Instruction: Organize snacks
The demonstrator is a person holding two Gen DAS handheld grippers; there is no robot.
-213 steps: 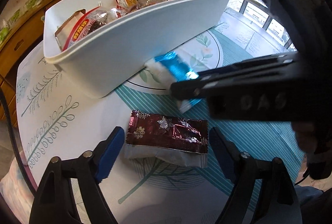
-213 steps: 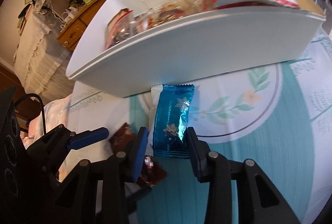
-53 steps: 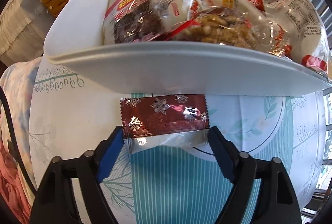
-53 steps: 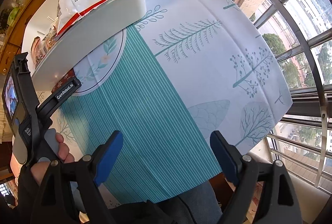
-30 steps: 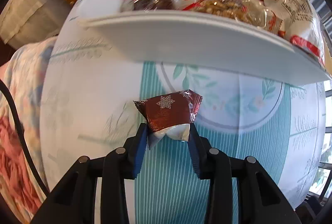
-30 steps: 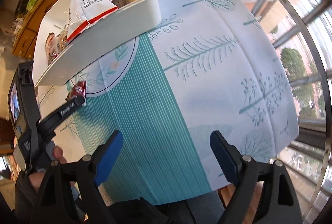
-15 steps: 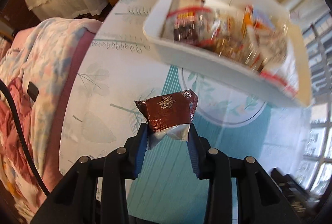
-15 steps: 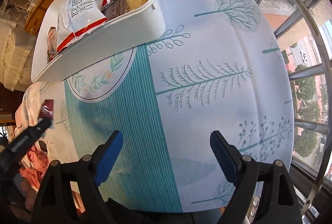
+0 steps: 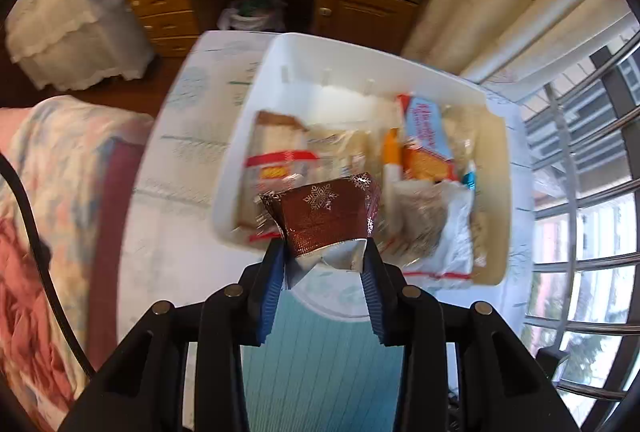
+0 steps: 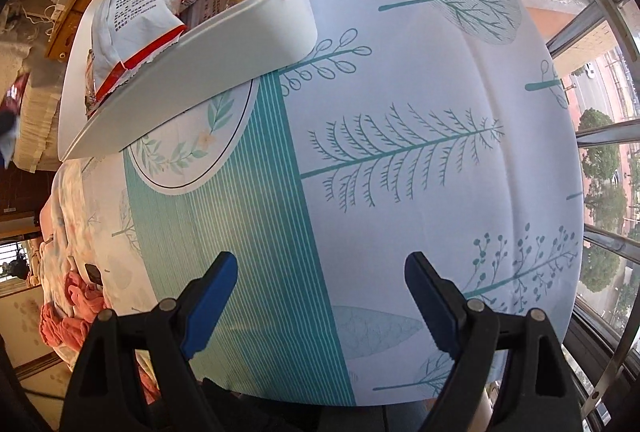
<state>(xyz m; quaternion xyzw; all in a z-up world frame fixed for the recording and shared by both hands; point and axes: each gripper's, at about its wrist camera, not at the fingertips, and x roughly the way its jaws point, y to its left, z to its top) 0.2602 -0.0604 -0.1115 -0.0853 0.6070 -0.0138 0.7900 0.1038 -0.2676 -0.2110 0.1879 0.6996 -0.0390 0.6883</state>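
Clenched on a crinkled dark-red foil packet [image 9: 326, 214] printed with silver snowflakes, the left gripper [image 9: 323, 264] holds it at frame centre, above the white plastic bin [image 9: 400, 72]. Glossy snack bags [image 9: 424, 140] fill that rounded tub, blurred in the upper half. Right gripper [image 10: 320, 296], at the bottom of its view, stands released and empty over the smooth tree-patterned tablecloth [image 10: 400, 152].

Bright window daylight, strong fisheye bending at dark edges, motion blur in left view
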